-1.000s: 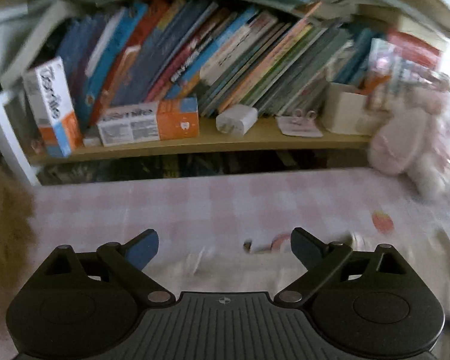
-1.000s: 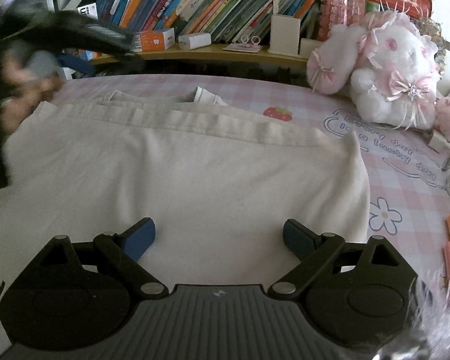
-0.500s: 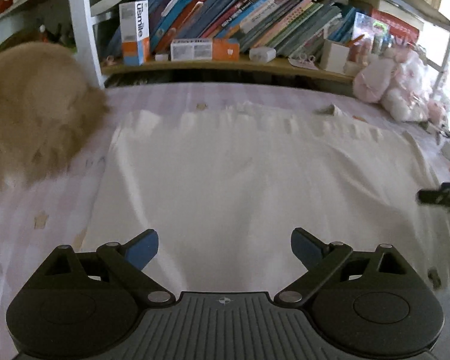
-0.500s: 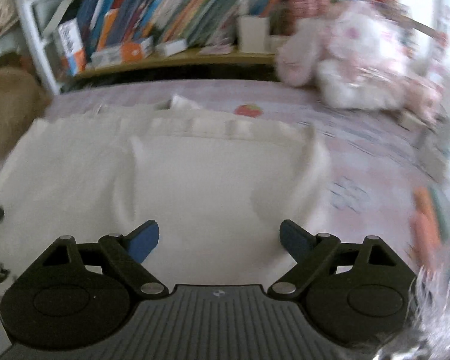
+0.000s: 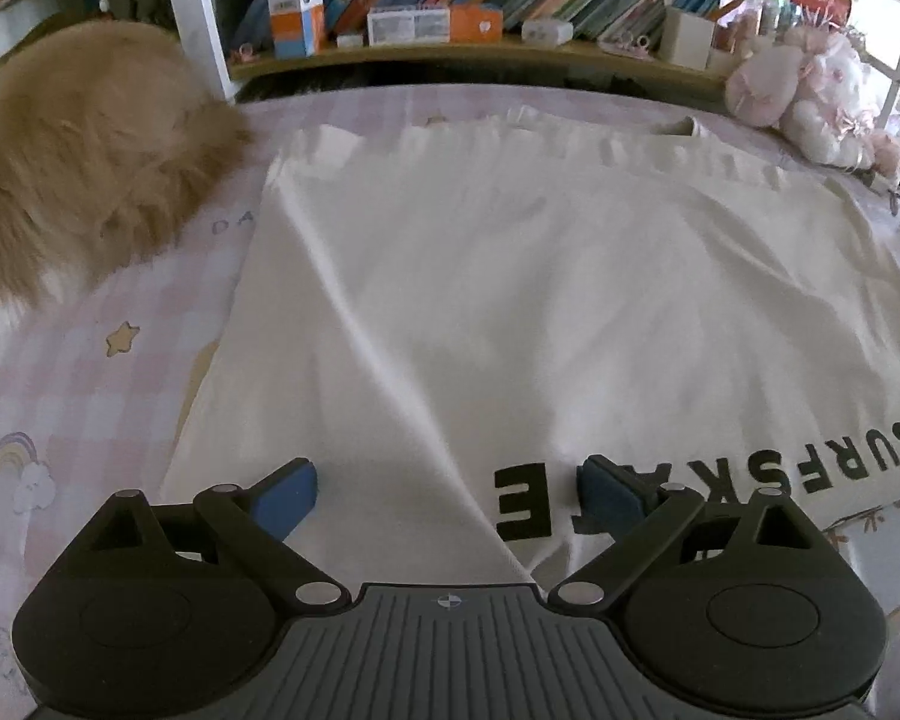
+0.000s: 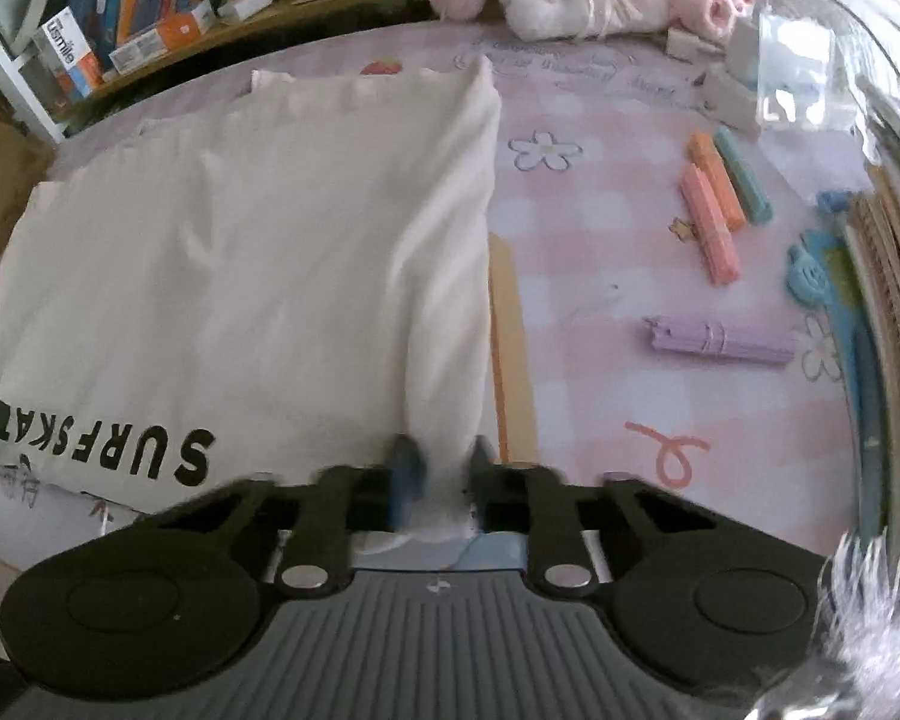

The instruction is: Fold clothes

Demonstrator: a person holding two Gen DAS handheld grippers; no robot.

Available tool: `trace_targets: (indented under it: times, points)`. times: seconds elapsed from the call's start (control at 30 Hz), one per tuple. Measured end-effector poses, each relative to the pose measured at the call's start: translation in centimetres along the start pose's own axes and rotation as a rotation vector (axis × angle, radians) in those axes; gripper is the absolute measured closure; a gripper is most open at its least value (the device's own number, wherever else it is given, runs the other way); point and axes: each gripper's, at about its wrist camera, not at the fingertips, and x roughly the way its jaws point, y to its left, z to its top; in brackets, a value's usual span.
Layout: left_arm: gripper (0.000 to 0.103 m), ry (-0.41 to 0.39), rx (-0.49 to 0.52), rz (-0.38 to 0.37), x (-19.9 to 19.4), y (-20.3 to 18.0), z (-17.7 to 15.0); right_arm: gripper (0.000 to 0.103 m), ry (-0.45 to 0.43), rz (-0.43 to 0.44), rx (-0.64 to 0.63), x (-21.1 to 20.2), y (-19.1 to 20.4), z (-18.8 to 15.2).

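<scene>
Right claw (image 6: 438,468): jaws just closed, pinching my shirt's (image 6: 240,276) near right edge | left claw (image 5: 447,492): agape over shirt (image 5: 510,300), gripping nothing

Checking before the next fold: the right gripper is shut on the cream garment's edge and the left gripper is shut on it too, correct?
Not quite. The left gripper is open above the cream garment, as the left wrist view shows. The right gripper has just closed on its edge.
</scene>
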Motion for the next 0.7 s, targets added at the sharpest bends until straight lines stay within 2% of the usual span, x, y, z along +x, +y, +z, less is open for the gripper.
trace_targets:
  times: [0.1,0.13,0.17,0.3,0.4,0.5,0.63,0.7]
  points:
    - [0.007,0.01,0.018,-0.002,0.2,-0.1,-0.2,0.097,-0.144,-0.017,-0.089,-3.7,1.7,0.7]
    - [0.007,0.011,0.019,-0.003,0.2,-0.1,-0.2,0.097,-0.168,-0.026,-0.117,-4.6,2.2,0.8]
    - [0.007,0.011,0.017,-0.006,0.2,0.0,-0.2,0.098,-0.163,-0.038,-0.131,-4.7,2.3,0.7]
    - [0.007,0.008,0.014,-0.017,0.2,0.2,-0.4,0.097,-0.033,-0.095,-0.105,-0.7,1.0,-0.9]
    - [0.007,0.007,0.013,-0.024,0.2,0.5,-0.5,0.096,-0.014,-0.121,-0.125,0.0,1.3,-1.4]
    - [0.006,0.001,0.012,-0.025,0.2,0.6,-0.5,0.083,-0.022,-0.145,-0.135,-0.6,1.5,-1.2]
    - [0.006,-0.003,0.014,-0.02,0.3,0.4,-0.6,0.083,0.017,-0.077,-0.047,-1.1,-0.1,-1.2]
    - [0.006,-0.002,0.012,-0.019,0.4,0.4,-0.6,0.095,0.044,-0.022,-0.013,-1.0,-0.6,-1.1]
